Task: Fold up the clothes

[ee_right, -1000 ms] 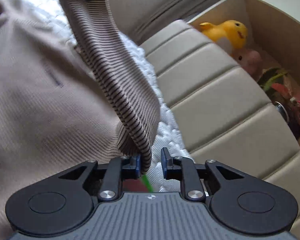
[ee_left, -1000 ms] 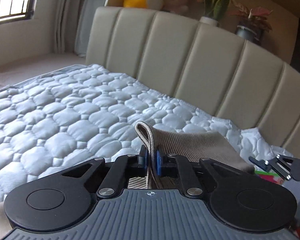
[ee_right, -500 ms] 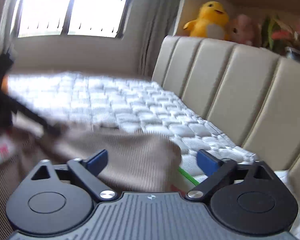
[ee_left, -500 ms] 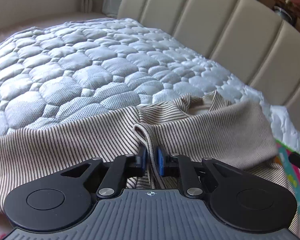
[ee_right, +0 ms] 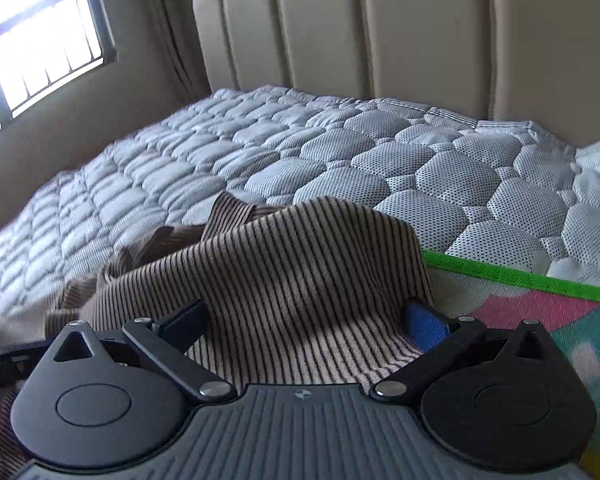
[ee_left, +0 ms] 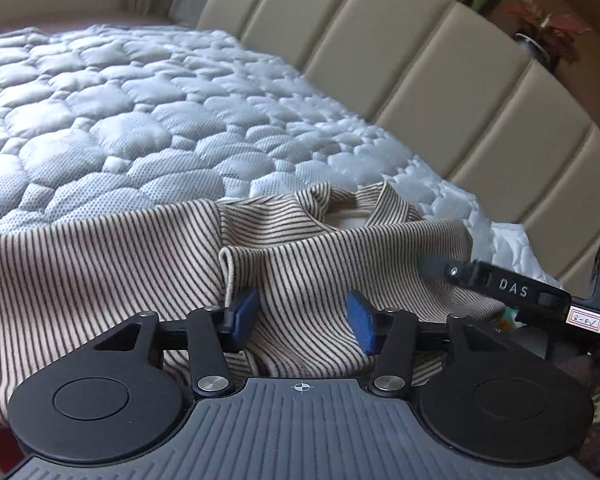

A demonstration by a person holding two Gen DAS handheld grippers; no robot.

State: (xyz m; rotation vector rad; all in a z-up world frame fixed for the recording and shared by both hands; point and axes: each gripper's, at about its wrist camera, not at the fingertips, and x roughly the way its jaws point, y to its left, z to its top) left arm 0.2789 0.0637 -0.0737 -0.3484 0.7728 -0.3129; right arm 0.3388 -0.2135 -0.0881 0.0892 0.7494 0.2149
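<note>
Both our left gripper (ee_left: 302,318) and right gripper (ee_right: 308,320) gape, a beige black-striped knit garment (ee_left: 100,280) lying between their fingers.

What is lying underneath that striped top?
The striped top lies partly on the quilted mattress and partly on a colourful mat with a green edge, which shows at its right side. How far the mat runs under the cloth is hidden.

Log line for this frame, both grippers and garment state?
left gripper: open | right gripper: open | striped shirt: released, folded on quilted mattress
</note>
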